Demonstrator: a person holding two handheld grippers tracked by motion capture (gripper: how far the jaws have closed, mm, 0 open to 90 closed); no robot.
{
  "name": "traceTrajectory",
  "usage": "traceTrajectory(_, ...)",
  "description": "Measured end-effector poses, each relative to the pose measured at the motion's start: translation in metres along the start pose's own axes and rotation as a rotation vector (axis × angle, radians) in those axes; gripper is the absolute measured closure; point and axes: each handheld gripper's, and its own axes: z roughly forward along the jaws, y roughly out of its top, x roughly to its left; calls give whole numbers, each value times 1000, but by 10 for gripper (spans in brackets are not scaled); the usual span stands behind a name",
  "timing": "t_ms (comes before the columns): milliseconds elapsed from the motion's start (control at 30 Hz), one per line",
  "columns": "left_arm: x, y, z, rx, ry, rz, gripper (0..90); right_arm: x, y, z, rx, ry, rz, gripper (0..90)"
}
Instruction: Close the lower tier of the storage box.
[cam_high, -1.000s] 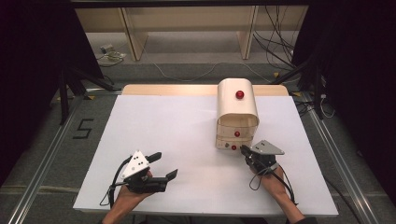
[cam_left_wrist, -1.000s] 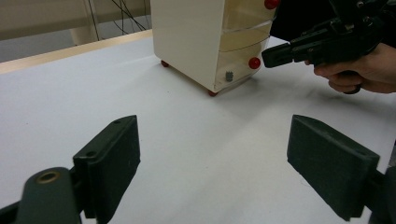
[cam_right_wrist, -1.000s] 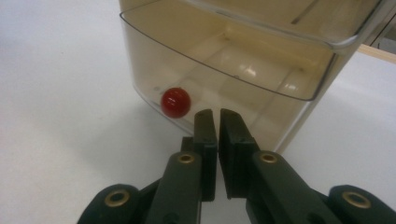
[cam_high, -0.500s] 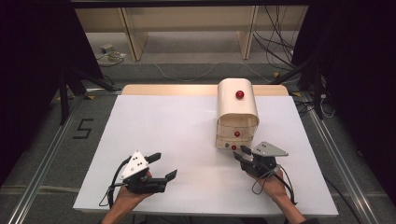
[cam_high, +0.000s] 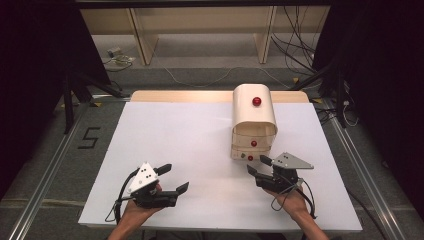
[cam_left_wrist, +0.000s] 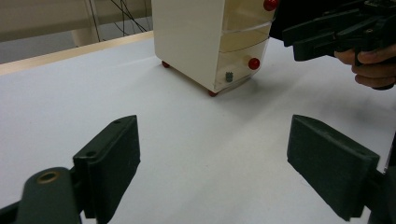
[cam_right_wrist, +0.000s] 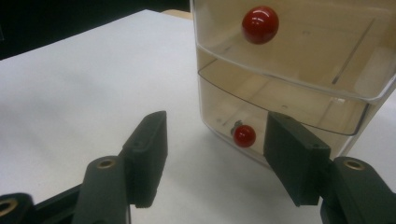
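Right gripper (cam_high: 256, 166) backed off, jaws just opened | bottom drawer knob (cam_right_wrist: 244, 135) apparently free

Bright even light, soft shadows, dark surroundings

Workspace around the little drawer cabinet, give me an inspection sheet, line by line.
Surface: white rectangular tabletop, bare apart from the cabinet.
Job's things: cream plastic drawer cabinet with clear fronts and round red knobs; a small grey item sits in the bottom drawer.
Clutter: nothing seen.
Grippers: left hand-held gripper open, holding nothing; right hand-held gripper has just been opening, nothing between its jaws, aimed at the bottom knob.
Cables: black cable trails from the left one; loose cables on the floor behind.
Surroundings: wooden shelf legs, dark curtains, floor mark "5".
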Motion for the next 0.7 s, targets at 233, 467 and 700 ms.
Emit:
traceTrajectory(233, 0, 0, 0, -1, 1, -1, 170, 2, 1, -2, -9, 4, 4, 384)
traceTrajectory(467, 0, 0, -1, 0, 1, -2, 170, 3, 2, -3, -7, 12, 6, 345)
traceTrajectory(700, 0, 0, -1, -1, 0, -3, 170, 5, 2, -5, -6, 8, 10, 293)
